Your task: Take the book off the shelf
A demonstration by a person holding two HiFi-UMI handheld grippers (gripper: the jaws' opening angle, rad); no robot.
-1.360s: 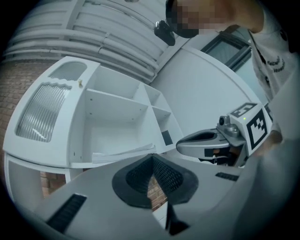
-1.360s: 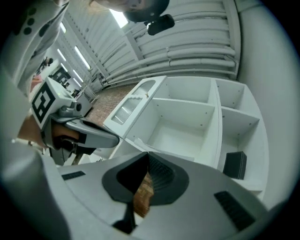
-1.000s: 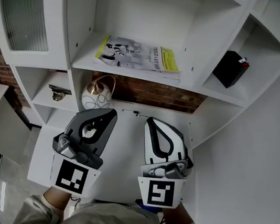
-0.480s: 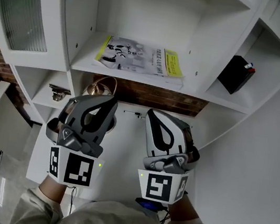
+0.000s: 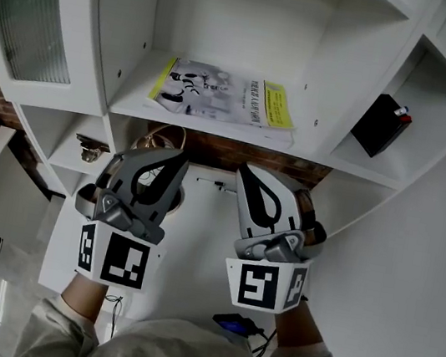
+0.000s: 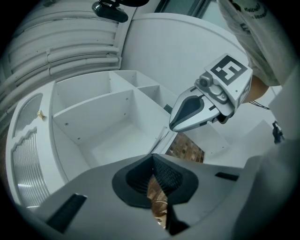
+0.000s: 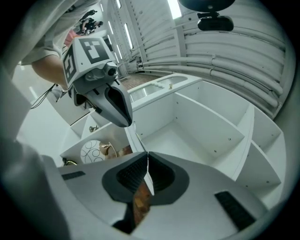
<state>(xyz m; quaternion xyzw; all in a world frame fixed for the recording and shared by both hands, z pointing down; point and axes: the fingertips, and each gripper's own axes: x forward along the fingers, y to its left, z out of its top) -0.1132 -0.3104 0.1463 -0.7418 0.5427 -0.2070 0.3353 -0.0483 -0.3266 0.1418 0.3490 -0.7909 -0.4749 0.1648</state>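
The book (image 5: 224, 97) lies flat on the middle shelf (image 5: 215, 123), its cover white with yellow bands at both ends. My left gripper (image 5: 177, 157) and right gripper (image 5: 245, 171) are held side by side just below and in front of that shelf's edge, both pointing at it. Both are shut with nothing between the jaws. In the left gripper view my own jaws (image 6: 152, 157) meet, and the right gripper (image 6: 171, 126) shows beside them. The right gripper view shows its jaws (image 7: 147, 154) shut too, with the left gripper (image 7: 129, 124) alongside. Neither gripper touches the book.
A black box (image 5: 382, 124) leans in the right compartment. A round white vase (image 5: 158, 139) with a gold handle stands under the shelf, partly hidden by the left gripper. A small metal ornament (image 5: 93, 147) sits in the lower left cubby. A glass door (image 5: 30, 14) is upper left.
Both grippers have moved forward toward the shelf edge and rolled a little. Their jaws have stayed shut. The book has not moved.
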